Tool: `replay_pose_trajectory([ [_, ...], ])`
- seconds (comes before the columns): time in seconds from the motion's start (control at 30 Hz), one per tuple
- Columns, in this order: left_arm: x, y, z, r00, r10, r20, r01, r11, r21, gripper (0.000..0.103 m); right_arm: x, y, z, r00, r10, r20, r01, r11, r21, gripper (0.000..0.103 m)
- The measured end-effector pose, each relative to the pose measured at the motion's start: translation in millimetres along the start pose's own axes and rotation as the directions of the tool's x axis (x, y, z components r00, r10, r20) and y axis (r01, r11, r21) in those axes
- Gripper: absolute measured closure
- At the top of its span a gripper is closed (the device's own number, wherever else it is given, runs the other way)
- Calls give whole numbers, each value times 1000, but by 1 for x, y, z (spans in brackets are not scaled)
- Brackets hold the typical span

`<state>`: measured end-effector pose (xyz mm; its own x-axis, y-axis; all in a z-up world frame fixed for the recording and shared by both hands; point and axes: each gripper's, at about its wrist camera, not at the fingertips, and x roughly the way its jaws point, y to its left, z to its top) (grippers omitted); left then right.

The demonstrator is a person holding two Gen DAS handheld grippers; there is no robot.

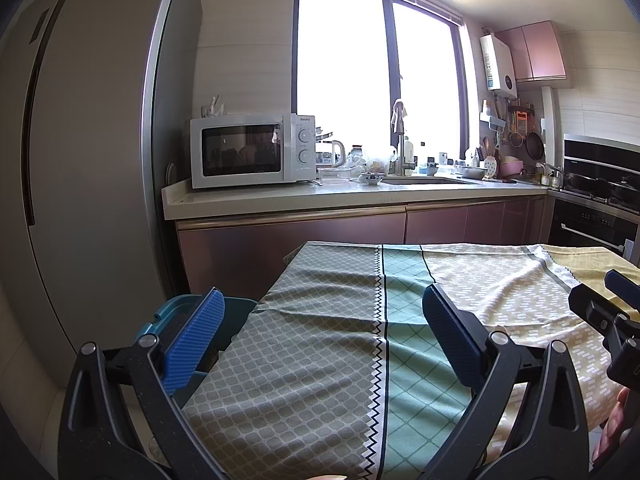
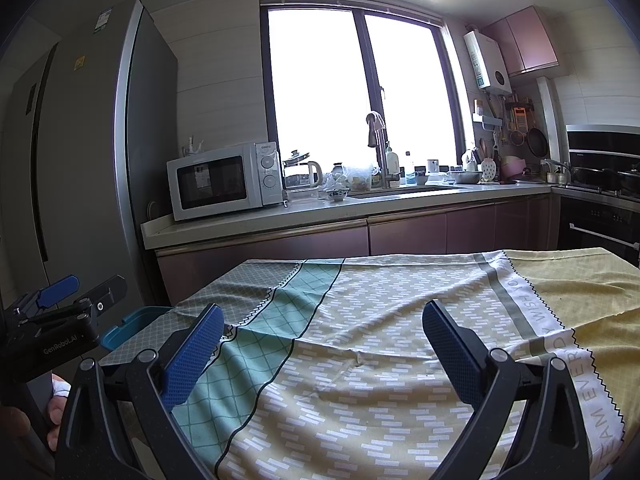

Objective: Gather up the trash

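Patterned tablecloth [image 2: 360, 360] ahead; microwave [image 2: 224, 180] at eleven o'clock. Teal bin [image 1: 188, 312] at nine o'clock beside the table—contents hidden. Left gripper [image 1: 324, 336] and right gripper [image 2: 324, 344]—jaws apart, holding nothing.

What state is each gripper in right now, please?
Left gripper: open, holding nothing, above the tablecloth.
Right gripper: open, holding nothing, above the same cloth.
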<state>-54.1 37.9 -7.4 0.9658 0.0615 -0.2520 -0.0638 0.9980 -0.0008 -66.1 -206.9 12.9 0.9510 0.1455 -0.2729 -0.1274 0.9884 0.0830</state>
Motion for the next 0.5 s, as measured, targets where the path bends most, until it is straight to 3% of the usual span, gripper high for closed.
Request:
replay_pose_trajectory([
  [0.5, 0, -1, 0, 1000, 0, -3, 0, 1000, 1, 6, 0, 0, -1, 1000, -2, -3, 2, 1000, 4, 7],
])
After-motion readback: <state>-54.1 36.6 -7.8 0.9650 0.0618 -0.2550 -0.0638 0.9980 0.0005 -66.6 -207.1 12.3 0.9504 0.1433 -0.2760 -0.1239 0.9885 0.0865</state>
